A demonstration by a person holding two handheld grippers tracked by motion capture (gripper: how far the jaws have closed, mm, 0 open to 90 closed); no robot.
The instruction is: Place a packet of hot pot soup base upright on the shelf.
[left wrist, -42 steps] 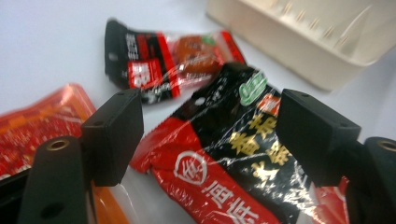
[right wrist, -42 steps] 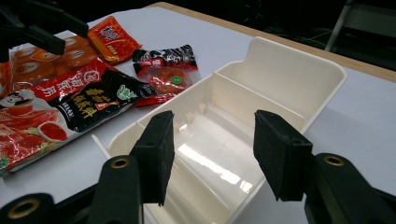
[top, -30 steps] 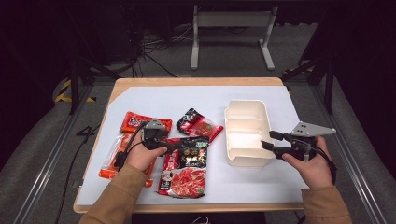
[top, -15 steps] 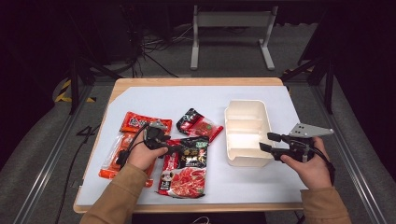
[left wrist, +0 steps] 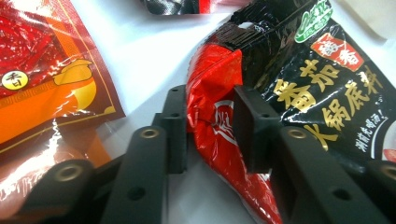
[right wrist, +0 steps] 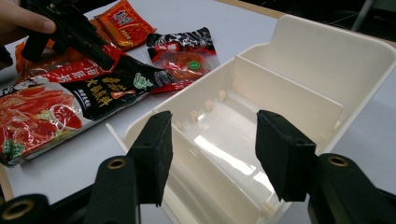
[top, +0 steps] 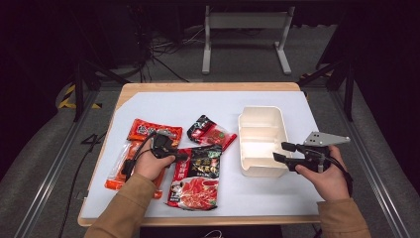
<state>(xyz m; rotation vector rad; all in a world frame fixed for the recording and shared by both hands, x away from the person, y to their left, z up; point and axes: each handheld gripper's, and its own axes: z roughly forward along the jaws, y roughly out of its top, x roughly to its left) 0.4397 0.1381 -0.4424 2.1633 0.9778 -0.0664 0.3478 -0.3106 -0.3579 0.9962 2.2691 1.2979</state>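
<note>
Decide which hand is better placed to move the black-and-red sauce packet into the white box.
Left: the left gripper pinches the packet edge, while the right gripper is open at the white box.

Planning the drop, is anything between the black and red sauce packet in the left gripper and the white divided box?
Nothing visible: the left gripper pinches the sauce packet, and bare table lies between it and the white box.

Gold "番茄火锅底料" on the black-red sauce packet [left wrist: 299,93]

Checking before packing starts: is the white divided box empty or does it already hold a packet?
Empty: the white box shows bare compartments; the packets lie on the table outside it.
</note>
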